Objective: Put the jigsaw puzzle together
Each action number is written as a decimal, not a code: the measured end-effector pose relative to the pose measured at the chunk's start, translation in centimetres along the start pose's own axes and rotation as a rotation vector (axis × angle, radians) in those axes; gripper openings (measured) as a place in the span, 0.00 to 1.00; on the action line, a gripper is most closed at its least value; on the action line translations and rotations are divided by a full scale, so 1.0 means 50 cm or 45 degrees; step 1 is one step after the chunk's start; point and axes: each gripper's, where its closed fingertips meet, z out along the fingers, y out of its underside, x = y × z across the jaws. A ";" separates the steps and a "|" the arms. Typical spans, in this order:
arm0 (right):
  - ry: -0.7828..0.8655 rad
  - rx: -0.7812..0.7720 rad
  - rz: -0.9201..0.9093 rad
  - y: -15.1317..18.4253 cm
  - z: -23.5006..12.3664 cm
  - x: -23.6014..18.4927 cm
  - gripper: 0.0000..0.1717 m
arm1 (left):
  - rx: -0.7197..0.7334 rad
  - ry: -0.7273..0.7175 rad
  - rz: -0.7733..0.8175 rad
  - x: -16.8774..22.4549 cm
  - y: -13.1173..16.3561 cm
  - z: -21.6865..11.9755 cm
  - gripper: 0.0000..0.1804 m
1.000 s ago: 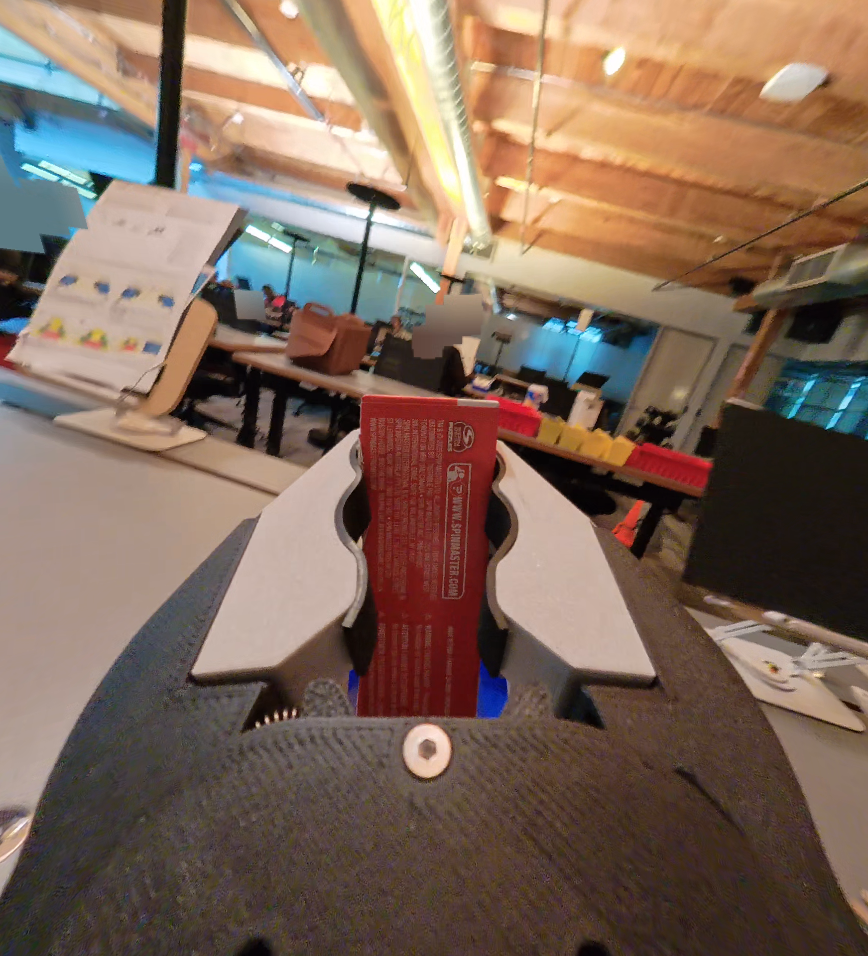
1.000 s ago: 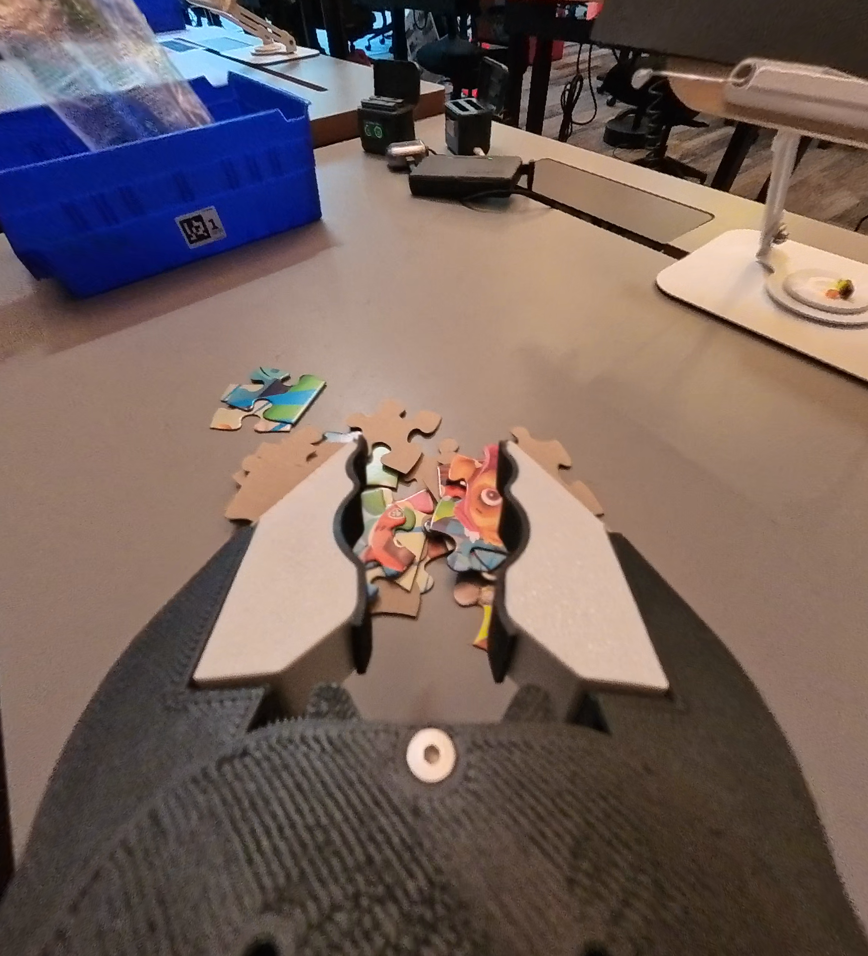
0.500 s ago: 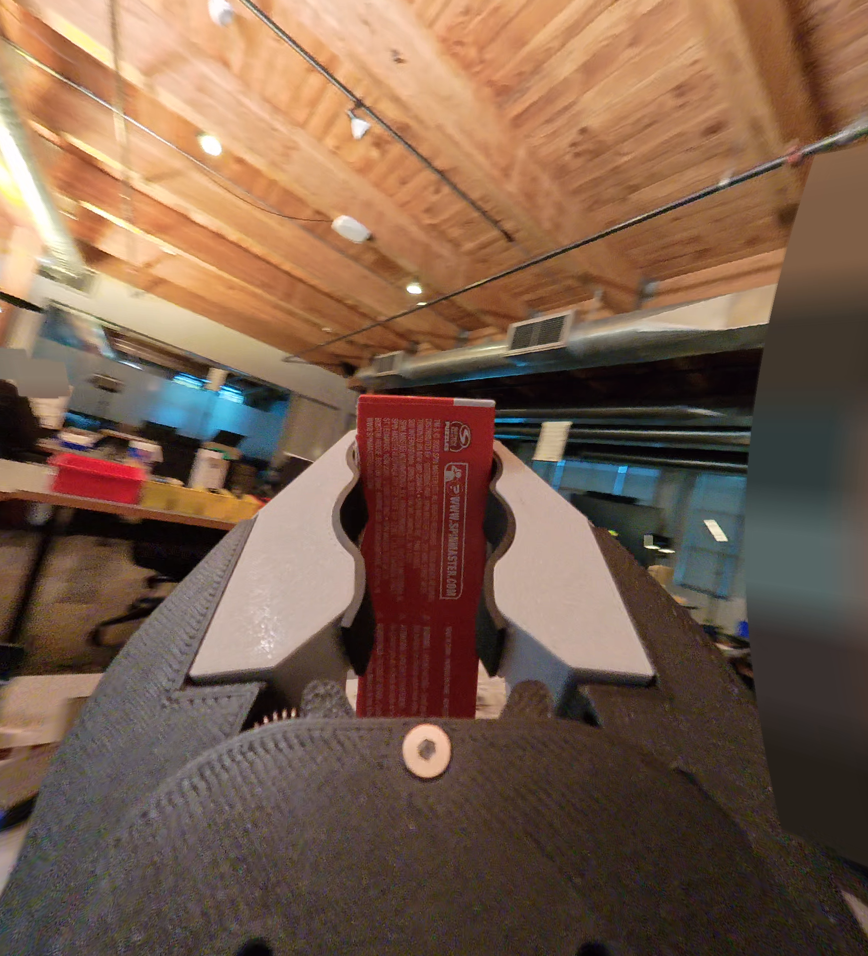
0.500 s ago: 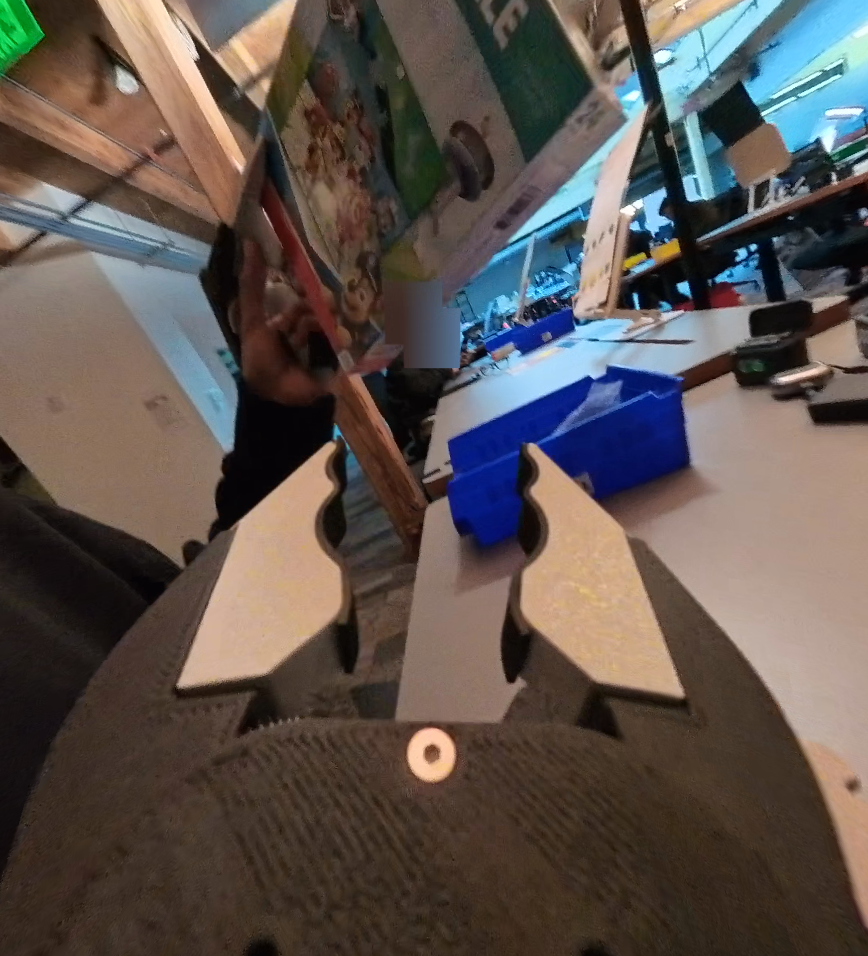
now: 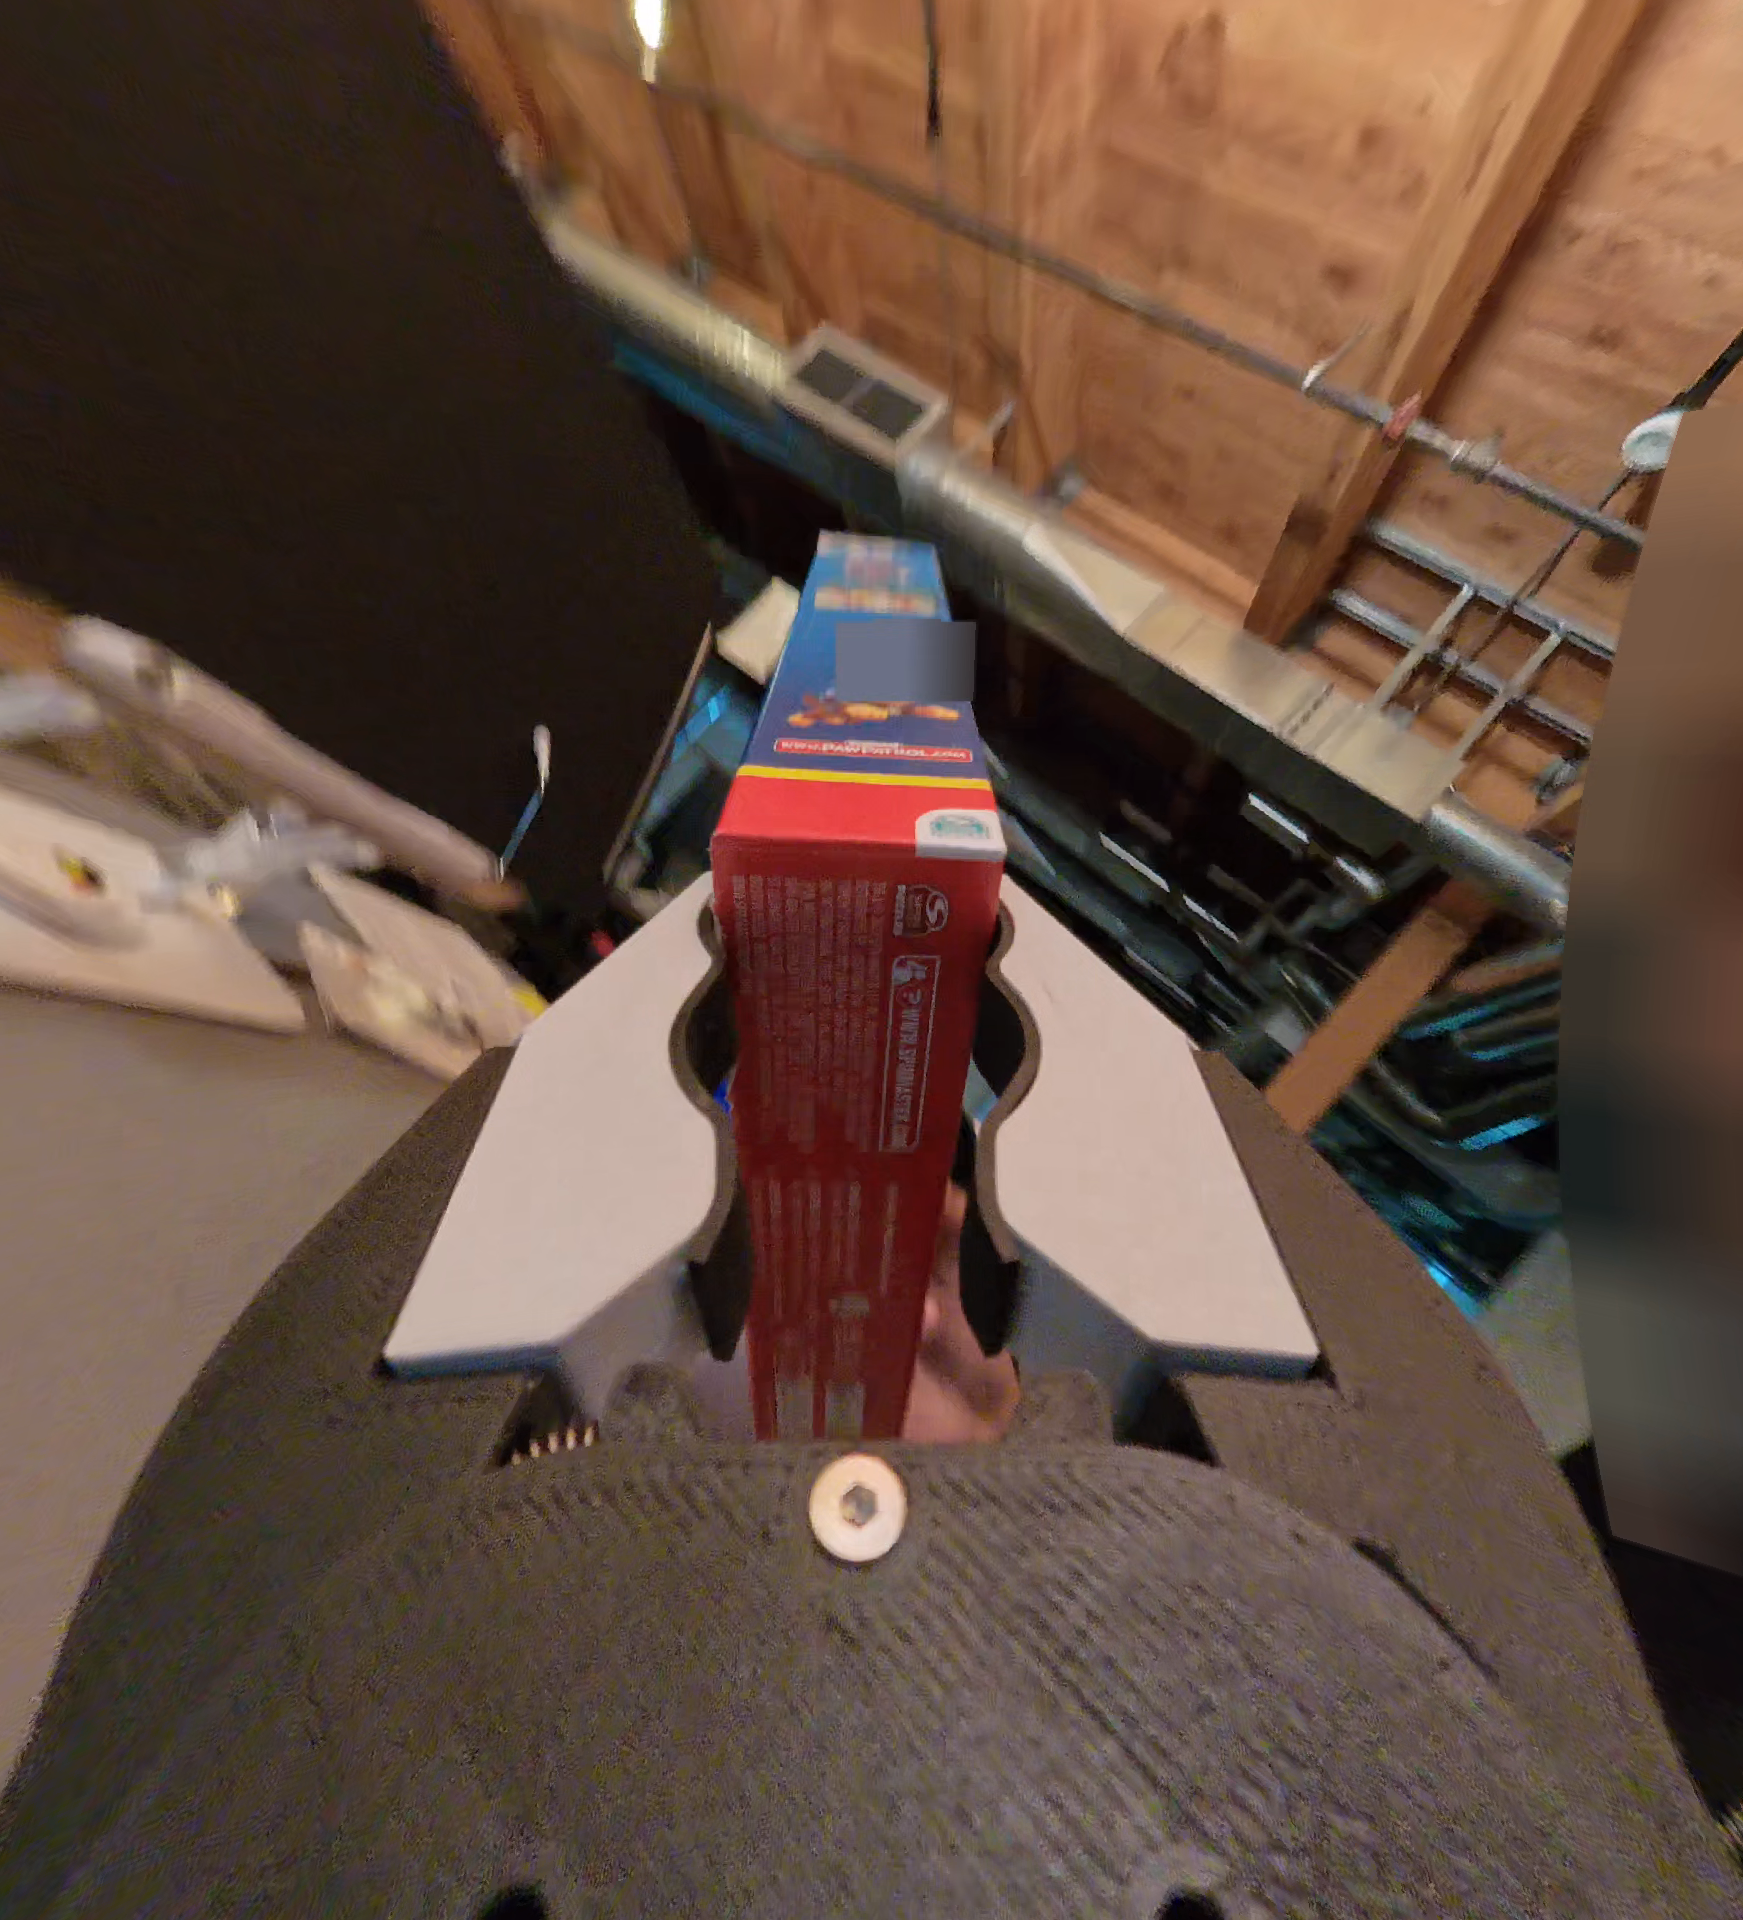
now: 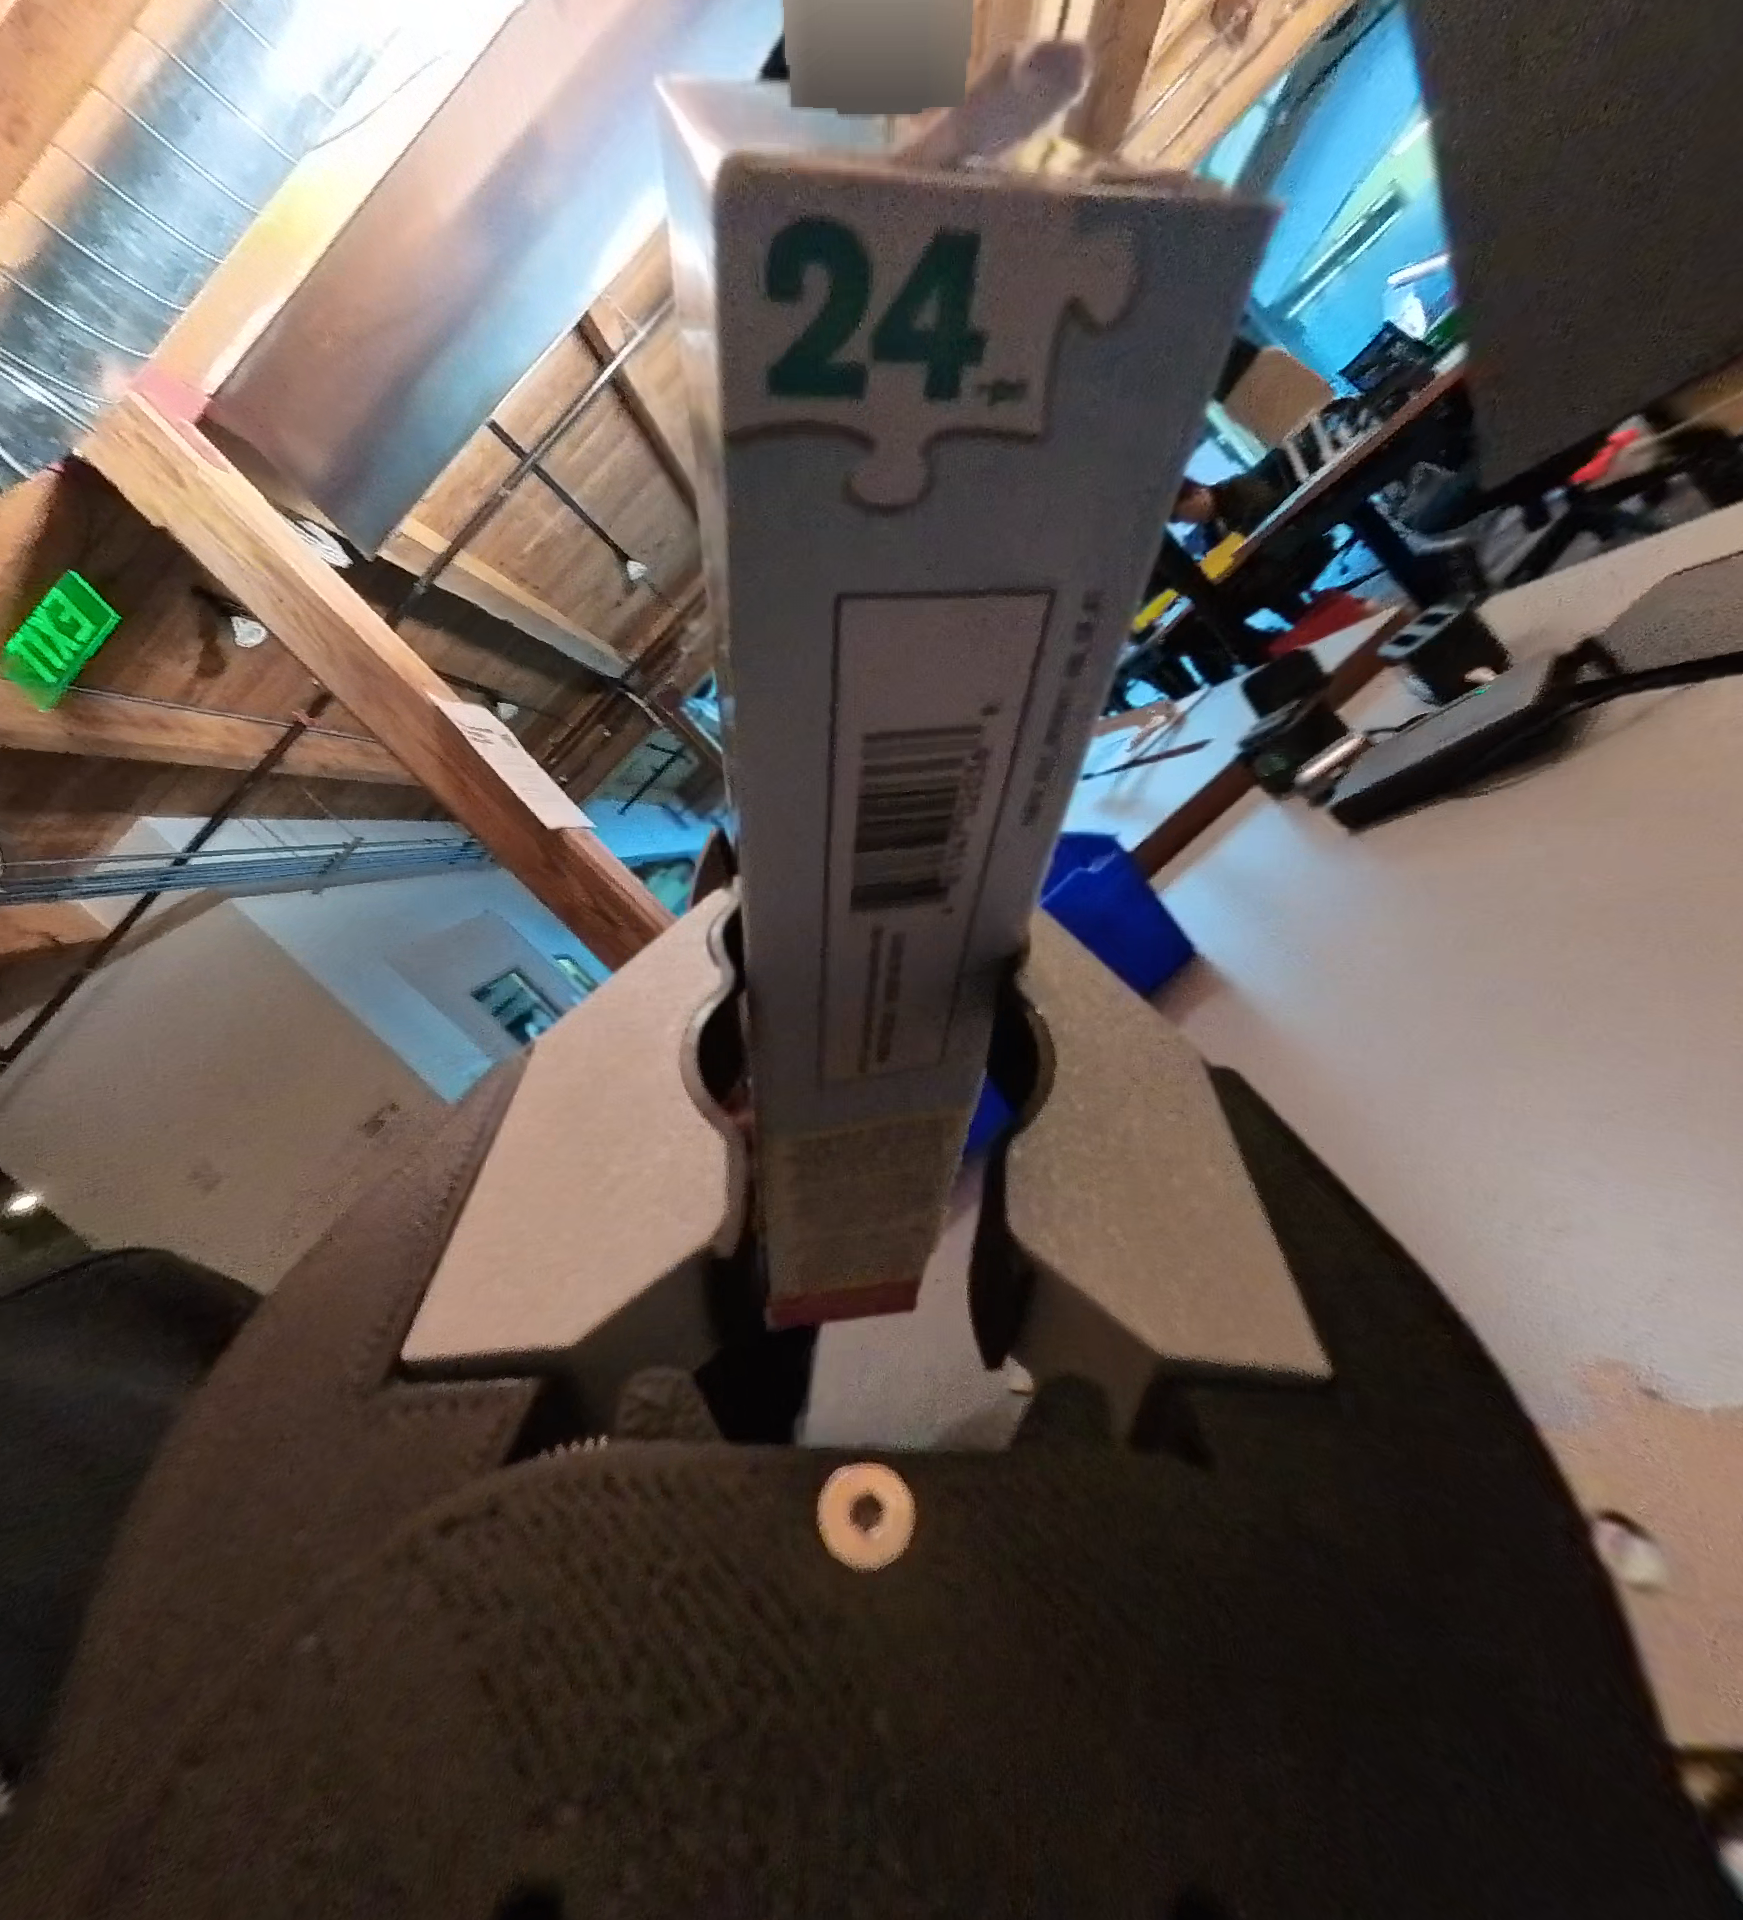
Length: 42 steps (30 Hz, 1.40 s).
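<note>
puzzle box (image 5: 851, 1091) clamped by left gripper (image 5: 856, 914), right gripper (image 6: 872, 935).

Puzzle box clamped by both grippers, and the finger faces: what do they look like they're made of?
Puzzle box: looks like printed paperboard, smooth with a slight sheen; sharp folded edges, full-colour print, and a grey panel with a barcode. Left gripper fingers: flat matte light-grey faces, probably plastic. Right gripper fingers look the same, finely grainy. Both dark bodies show ridged layer lines, likely 3D-printed.
</note>
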 end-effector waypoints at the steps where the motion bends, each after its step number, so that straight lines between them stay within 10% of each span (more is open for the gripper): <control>1: 0.036 -0.018 -0.027 -0.018 -0.014 0.019 0.25 | -0.079 -0.010 -0.060 -0.028 0.022 0.009 0.22; 16: 0.275 -0.471 -0.509 -0.211 -0.047 0.374 0.24 | -0.856 -0.570 0.228 -0.433 0.128 0.168 0.47; 23: 0.305 -0.527 -0.830 -0.232 -0.049 0.400 0.26 | -0.855 -0.548 0.283 -0.473 0.115 0.231 0.46; 42: 0.494 -0.587 -0.381 -0.214 -0.112 0.417 0.33 | -0.814 -0.464 0.206 -0.447 0.071 0.220 0.21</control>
